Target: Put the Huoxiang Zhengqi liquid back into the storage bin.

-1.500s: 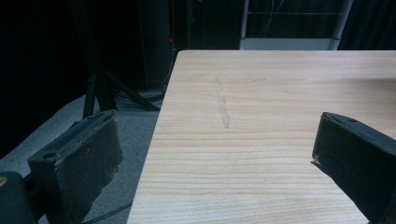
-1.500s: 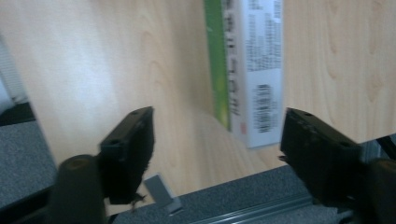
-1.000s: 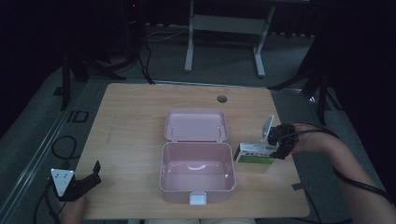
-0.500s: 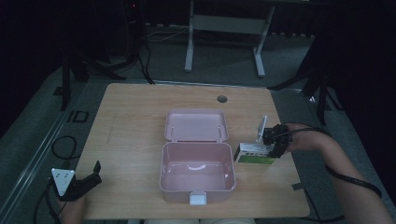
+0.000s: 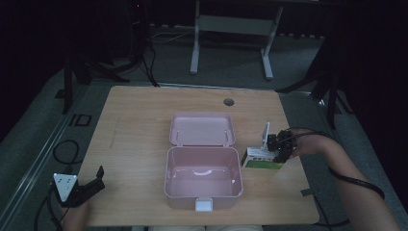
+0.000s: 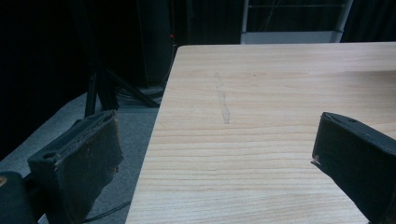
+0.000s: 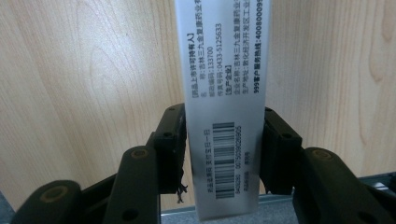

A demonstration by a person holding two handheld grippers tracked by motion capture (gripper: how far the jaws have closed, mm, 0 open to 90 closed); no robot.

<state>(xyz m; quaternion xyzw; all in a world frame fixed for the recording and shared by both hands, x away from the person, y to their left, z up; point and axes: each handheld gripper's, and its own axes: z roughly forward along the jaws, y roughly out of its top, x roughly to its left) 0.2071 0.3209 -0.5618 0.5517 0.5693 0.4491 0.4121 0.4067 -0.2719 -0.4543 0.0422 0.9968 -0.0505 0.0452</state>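
Observation:
An open pink lunch box [image 5: 167, 173] sits mid-table, its lid [image 5: 202, 129] laid flat behind it. Just right of it is a green and white medicine carton [image 5: 260, 160], low over or on the wood, I cannot tell which. My right gripper [image 5: 279, 147] is shut on its right end. In the right gripper view the carton's white barcode side [image 7: 222, 93] is pinched between both jaws of my right gripper [image 7: 224, 149]. My left gripper [image 5: 98, 179] rests at the table's front left corner. It is open [image 6: 215, 140] with nothing between the jaws.
The wooden table [image 5: 139, 139] has a round cable hole [image 5: 228, 102] at the back. Its left edge [image 6: 159, 121] drops to dark floor with cables and stand legs. A metal frame [image 5: 231, 24] stands beyond the table.
My right gripper has shifted slightly left, toward the lunch box, with the carton in it; the carton has barely moved. The left gripper has stayed still.

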